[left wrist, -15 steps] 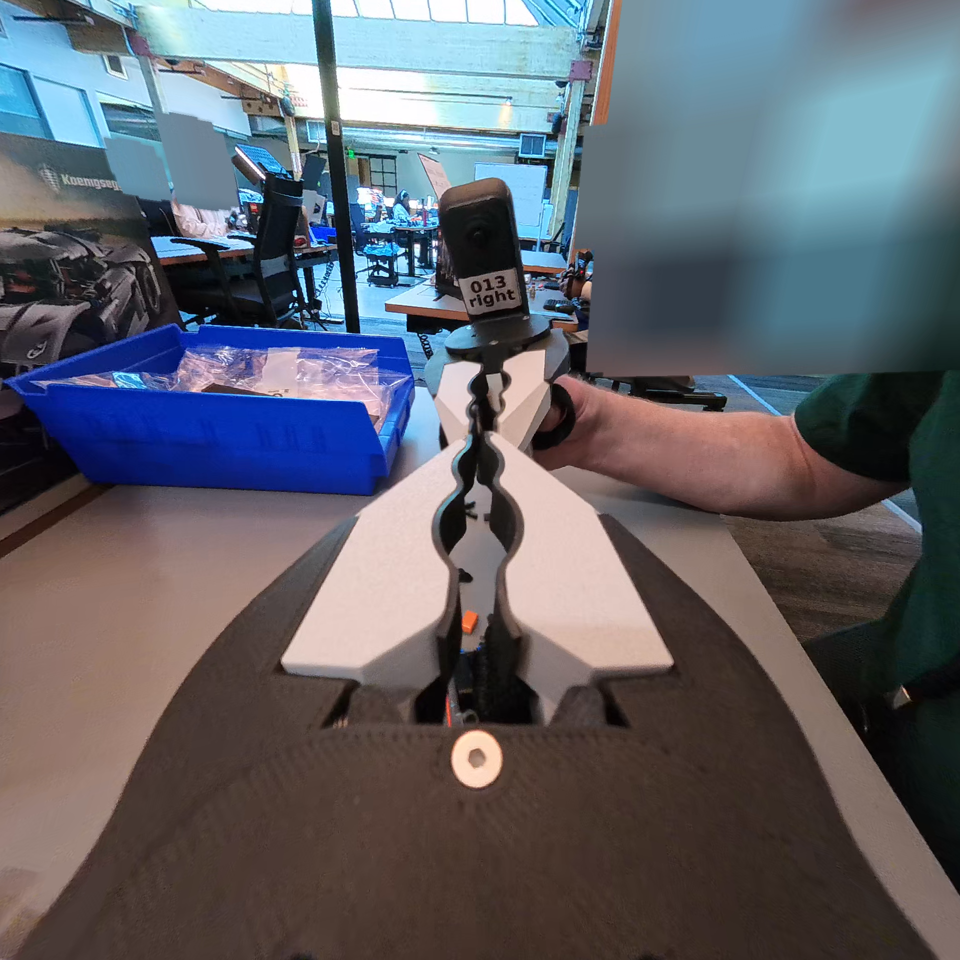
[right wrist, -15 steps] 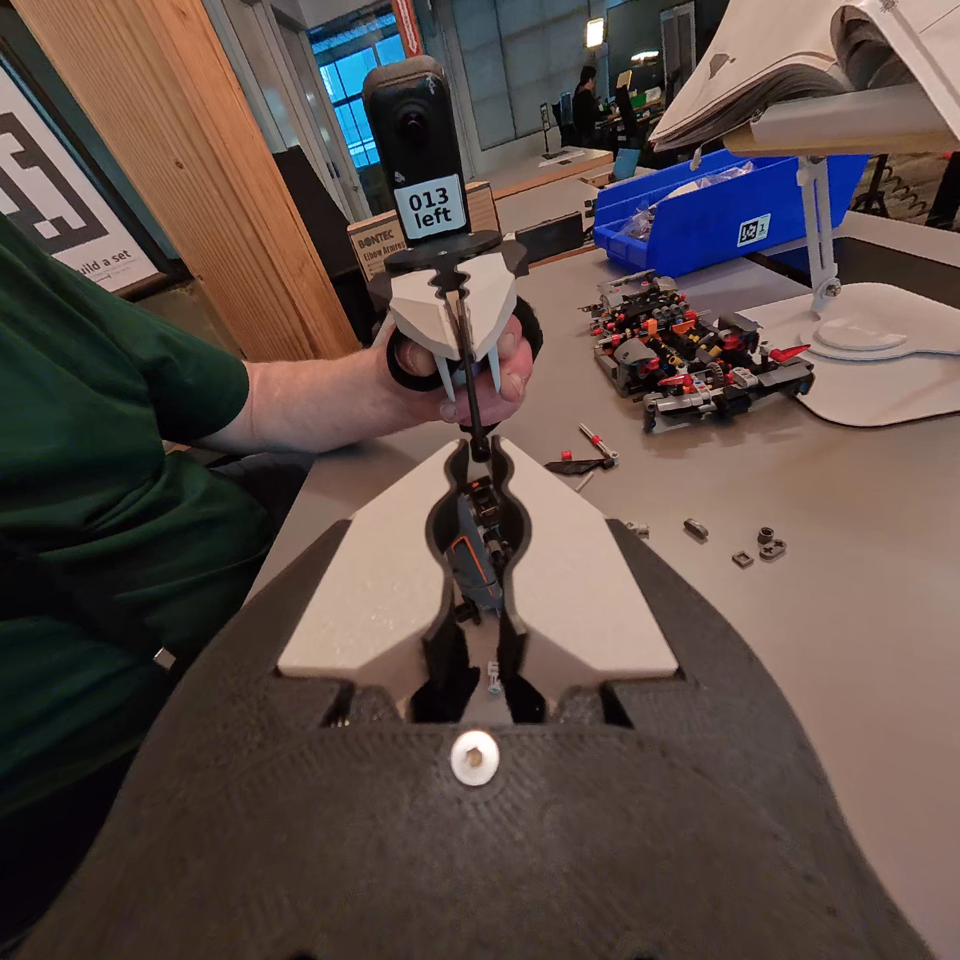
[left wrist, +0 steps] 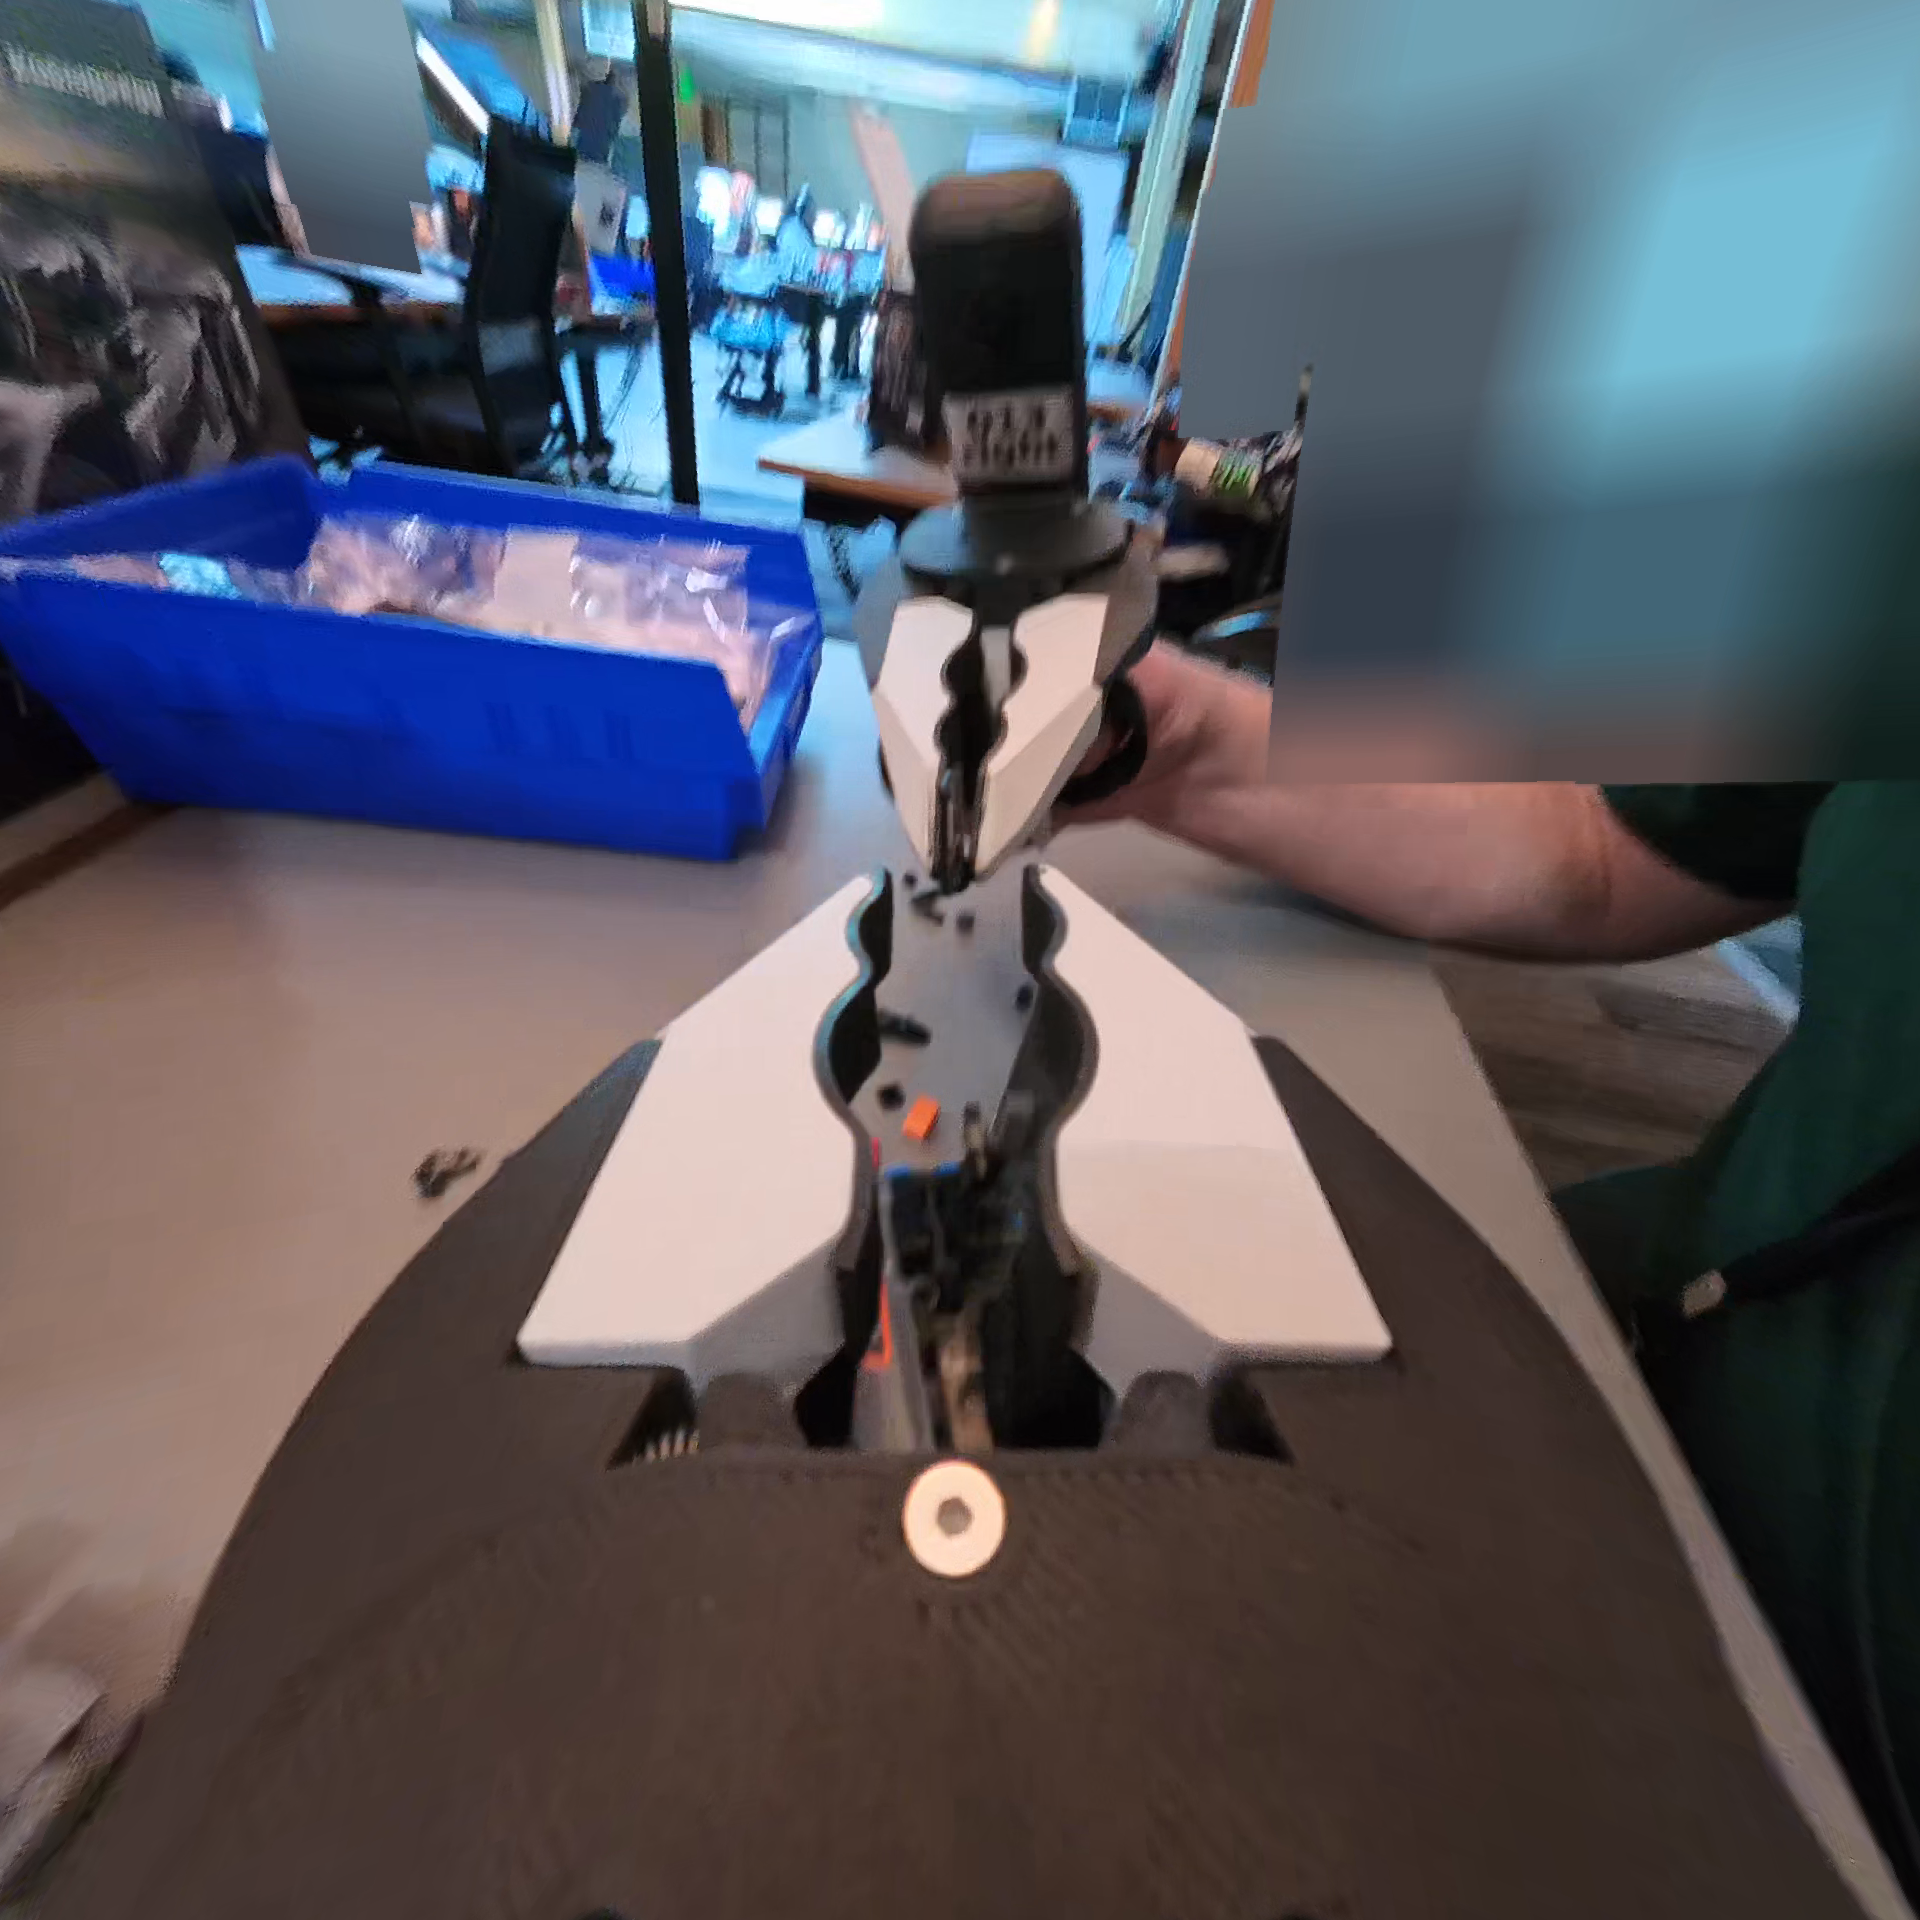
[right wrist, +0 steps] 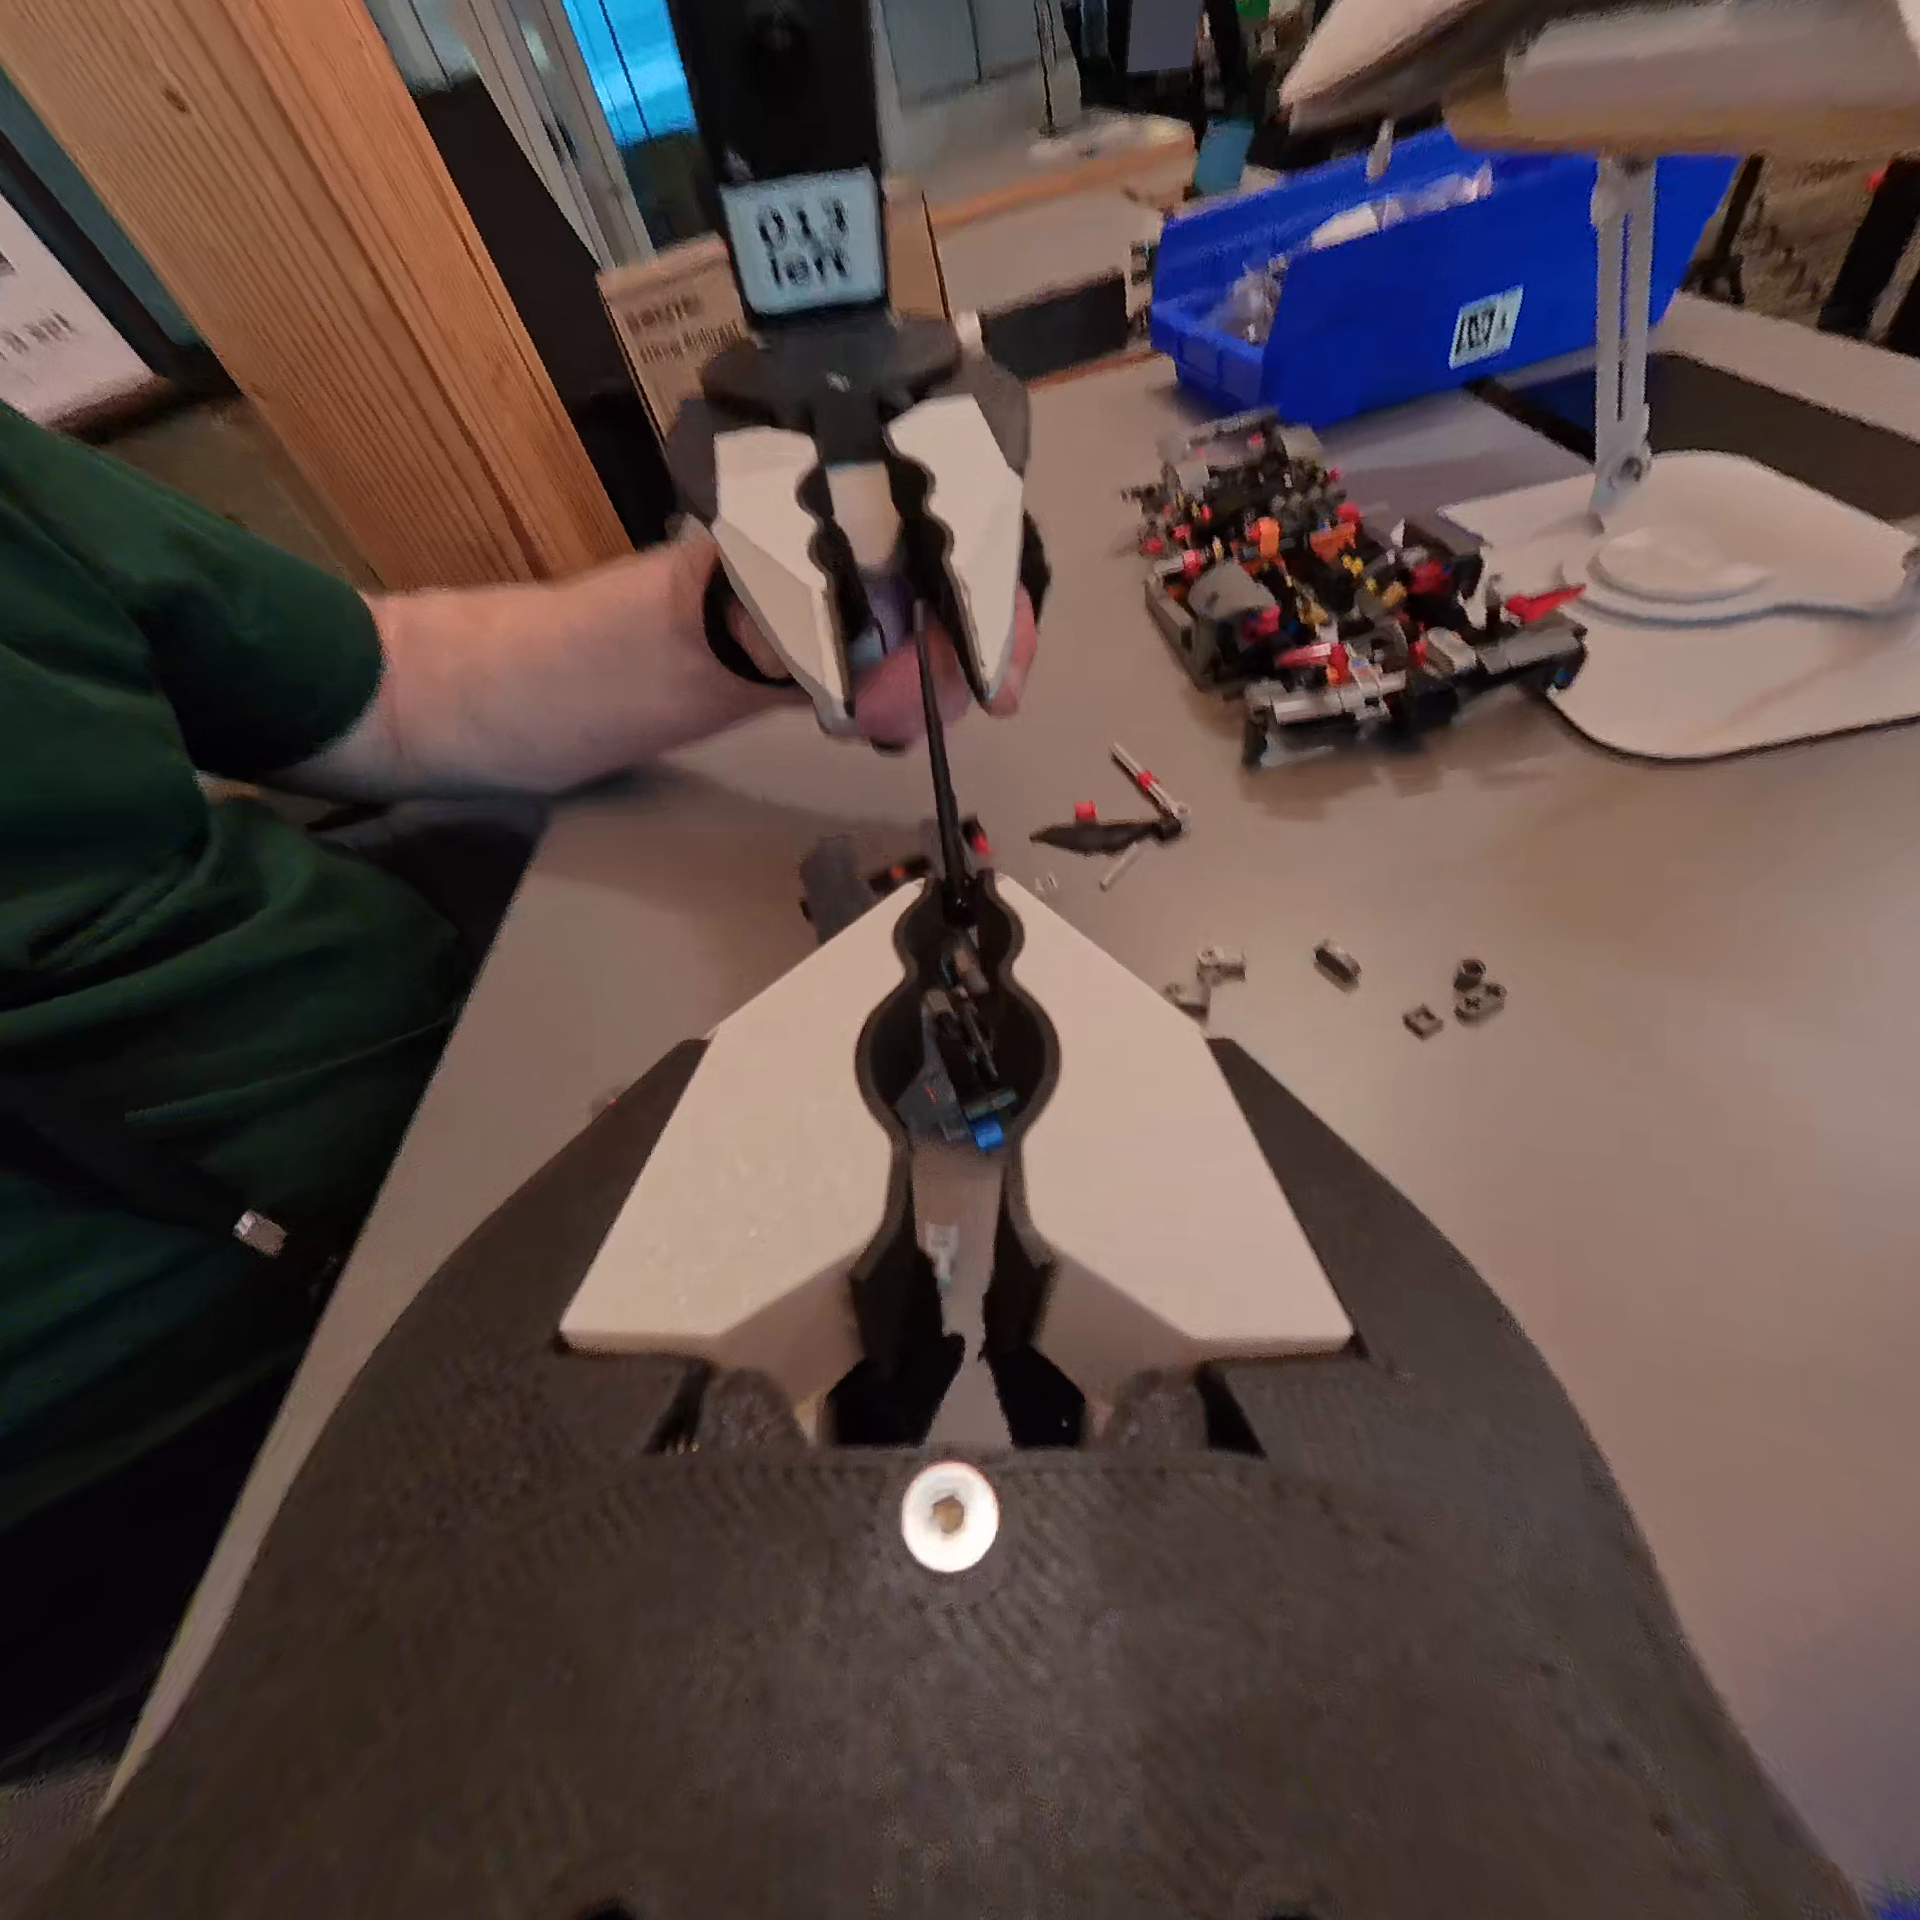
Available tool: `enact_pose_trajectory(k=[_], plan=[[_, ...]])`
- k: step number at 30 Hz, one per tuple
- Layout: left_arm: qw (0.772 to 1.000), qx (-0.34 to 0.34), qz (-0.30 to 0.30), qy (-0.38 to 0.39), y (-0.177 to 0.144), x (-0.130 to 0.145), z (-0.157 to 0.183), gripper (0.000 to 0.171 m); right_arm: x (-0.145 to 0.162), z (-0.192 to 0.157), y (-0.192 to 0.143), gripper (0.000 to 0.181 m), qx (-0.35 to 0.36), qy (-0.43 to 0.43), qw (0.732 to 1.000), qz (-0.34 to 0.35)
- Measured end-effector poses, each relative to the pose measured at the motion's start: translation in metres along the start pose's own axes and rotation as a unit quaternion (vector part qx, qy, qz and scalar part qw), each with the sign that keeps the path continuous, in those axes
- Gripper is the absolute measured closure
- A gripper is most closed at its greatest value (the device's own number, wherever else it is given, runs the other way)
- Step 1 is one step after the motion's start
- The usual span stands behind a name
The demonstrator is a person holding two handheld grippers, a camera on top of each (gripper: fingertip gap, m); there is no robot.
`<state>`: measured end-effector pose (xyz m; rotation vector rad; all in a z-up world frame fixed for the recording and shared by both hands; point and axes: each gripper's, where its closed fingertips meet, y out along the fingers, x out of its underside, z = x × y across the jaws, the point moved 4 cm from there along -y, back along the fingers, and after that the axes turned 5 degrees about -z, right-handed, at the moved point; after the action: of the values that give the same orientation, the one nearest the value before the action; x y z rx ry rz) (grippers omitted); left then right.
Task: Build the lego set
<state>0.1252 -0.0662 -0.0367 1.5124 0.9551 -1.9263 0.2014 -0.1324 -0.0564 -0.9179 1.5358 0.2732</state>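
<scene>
My right gripper is shut on a small dark lego sub-assembly with a blue part. A long black axle sticks out of it toward my left gripper. The left gripper faces it, open, and the axle's far end lies between its spread fingers, near one finger. In the left wrist view my left gripper is open, and the right gripper meets it tip to tip, shut on the dark piece. The partly built lego car stands on the grey table to the right.
Loose small lego parts and a black part with pins lie between the car and my grippers. A blue bin of bagged parts stands behind the car. Another blue bin shows in the left wrist view. A white stand base is at the right. Some 4 cm of space lies between my two pairs of fingers.
My left gripper's jaws have opened off the black axle. My right gripper stays shut on the sub-assembly. Both views are now blurred by motion.
</scene>
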Motion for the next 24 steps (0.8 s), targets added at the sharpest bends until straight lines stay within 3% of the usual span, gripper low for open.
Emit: enact_pose_trajectory(k=[3, 11, 24], plan=[[0.996, -0.025, -0.078, 0.02, -0.007, 0.027, 0.004, 0.146, 0.016, 0.004, 0.004, 0.177, 0.025, -0.02, 0.997, -0.07], [0.974, -0.046, -0.209, 0.073, 0.003, 0.081, 0.012, 0.149, 0.043, 0.003, 0.018, 0.177, 0.013, -0.039, 0.987, -0.155], [0.969, -0.062, -0.218, 0.1, 0.019, 0.087, 0.007, 0.156, 0.046, 0.0, 0.031, 0.177, 0.005, -0.059, 0.985, -0.16]])
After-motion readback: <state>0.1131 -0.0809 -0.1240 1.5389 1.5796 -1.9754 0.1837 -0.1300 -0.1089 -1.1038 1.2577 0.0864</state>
